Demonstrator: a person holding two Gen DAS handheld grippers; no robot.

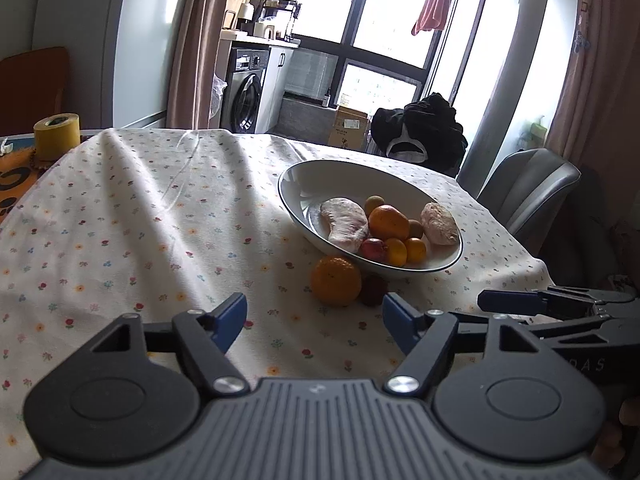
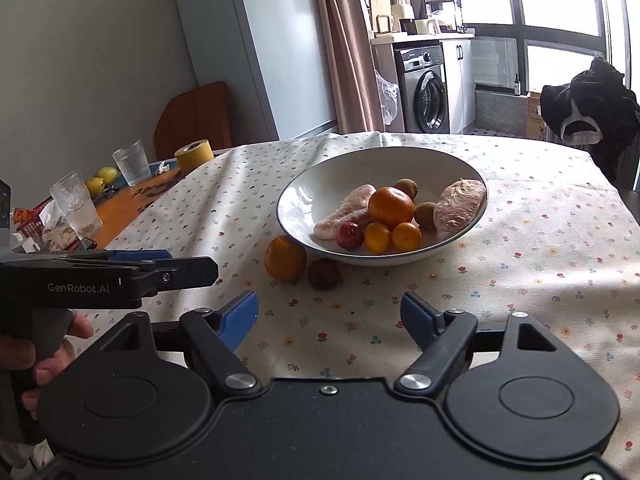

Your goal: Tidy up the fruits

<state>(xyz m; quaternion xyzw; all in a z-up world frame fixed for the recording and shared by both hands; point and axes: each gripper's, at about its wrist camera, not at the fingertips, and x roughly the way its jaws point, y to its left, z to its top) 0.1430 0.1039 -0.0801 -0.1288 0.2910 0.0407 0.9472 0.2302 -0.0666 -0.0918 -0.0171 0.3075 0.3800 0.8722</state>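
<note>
A: On the flowered tablecloth, just outside the near rim of the white bowl, we found two loose fruits: an orange and a dark red fruit, close together and both almost against the bowl's wall.

B: And the grippers?

A: The left gripper and the right gripper both hung short of the fruit, jaws partly open with nothing between them.

B: How did we judge the orange would handle?

A: Firm, round and fairly light, but likely to roll. We would take it across its widest part, pads on opposite sides. The red fruit looked smaller and probably softer, so we would close gently.

B: What stood in the way?

A: The bowl's rim was nearest; a pad could knock it. The bowl already held another orange, small citrus, kiwis and two pale peeled pieces, leaving free space at the back left. Glasses, a roll of tape and pears stood well apart, at the table's far left.
</note>
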